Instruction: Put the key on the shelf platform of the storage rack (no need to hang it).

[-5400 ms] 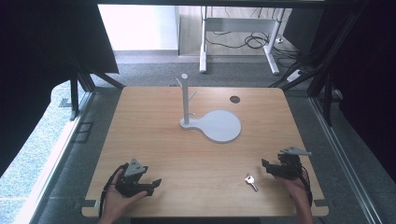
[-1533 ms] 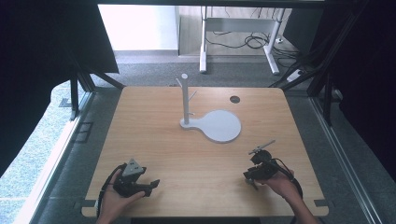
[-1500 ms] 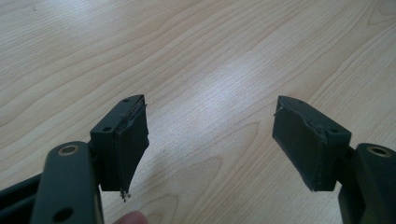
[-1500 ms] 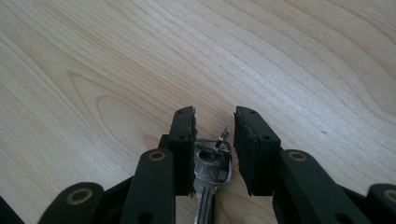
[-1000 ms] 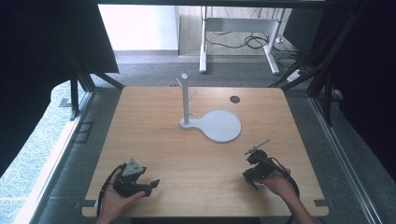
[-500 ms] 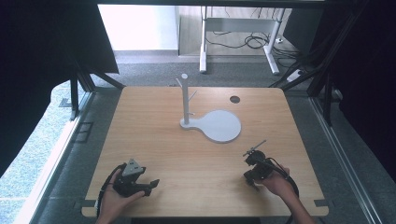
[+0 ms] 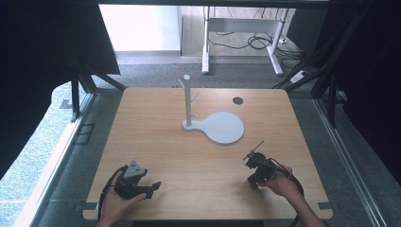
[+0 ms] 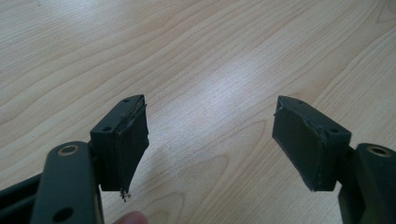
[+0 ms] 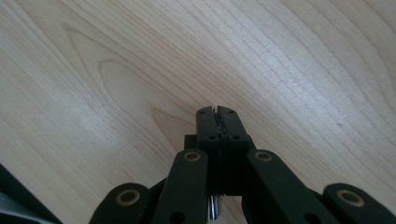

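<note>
My right gripper [image 9: 217,112] points down at the wooden table [image 7: 189,156] near its front right, shut. A thin silver key [image 9: 213,207] is pinched between its pads, and a bit of the metal shows below the jaws. In the high view the right gripper [image 7: 255,184] stands in a hand, tilted, its cable trailing back over the wrist. My left gripper [image 7: 153,187] rests low at the front left, open, with nothing between its fingers [image 8: 126,135]; bare wood lies under the left gripper [image 8: 210,135].
A white stand with an upright pegged post [image 7: 187,101] and a round flat base [image 7: 224,127] sits past the table's middle. A small dark hole [image 7: 238,100] marks the far right of the top. Beyond the table are floor, cables and desk legs.
The right gripper came in from the table's right edge to the spot where the key lay, and tipped down over it. The key no longer lies bare on the wood. The left gripper kept still.
</note>
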The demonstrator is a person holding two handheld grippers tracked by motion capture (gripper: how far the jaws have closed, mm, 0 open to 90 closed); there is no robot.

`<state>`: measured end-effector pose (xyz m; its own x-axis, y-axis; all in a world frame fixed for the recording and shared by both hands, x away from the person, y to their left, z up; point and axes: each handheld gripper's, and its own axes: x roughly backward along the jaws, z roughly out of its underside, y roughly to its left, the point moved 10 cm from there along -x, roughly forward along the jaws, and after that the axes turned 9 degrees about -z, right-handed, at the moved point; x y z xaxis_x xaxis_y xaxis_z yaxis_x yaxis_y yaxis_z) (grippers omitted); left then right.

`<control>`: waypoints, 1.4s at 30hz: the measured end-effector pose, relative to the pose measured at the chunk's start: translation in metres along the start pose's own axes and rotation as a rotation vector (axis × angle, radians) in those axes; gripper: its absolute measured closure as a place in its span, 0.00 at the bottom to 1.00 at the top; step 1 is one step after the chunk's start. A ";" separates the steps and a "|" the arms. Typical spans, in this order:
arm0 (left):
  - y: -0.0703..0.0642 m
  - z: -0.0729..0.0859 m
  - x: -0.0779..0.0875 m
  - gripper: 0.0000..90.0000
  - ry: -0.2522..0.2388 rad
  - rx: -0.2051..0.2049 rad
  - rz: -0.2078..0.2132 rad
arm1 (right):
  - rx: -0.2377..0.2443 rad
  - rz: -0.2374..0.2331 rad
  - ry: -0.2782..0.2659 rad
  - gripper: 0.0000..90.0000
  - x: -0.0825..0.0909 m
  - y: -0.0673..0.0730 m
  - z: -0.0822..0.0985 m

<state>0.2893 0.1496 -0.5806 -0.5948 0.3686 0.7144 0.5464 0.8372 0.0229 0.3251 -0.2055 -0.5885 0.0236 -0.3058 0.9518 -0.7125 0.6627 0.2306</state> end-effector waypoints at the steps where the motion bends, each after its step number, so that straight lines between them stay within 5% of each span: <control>1: 0.000 0.000 0.000 0.30 0.000 0.000 0.000 | -0.003 0.003 0.002 1.00 0.002 0.000 0.000; 20: 0.002 0.000 0.000 0.30 -0.002 0.002 -0.005 | -0.006 0.020 -0.022 1.00 0.046 -0.006 -0.009; 42: 0.002 0.000 0.000 0.30 0.000 -0.001 -0.006 | 0.036 0.045 -0.019 1.00 0.064 -0.006 -0.028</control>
<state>0.2899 0.1513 -0.5808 -0.5981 0.3632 0.7144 0.5430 0.8393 0.0280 0.3502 -0.2100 -0.5238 -0.0218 -0.2893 0.9570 -0.7370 0.6515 0.1801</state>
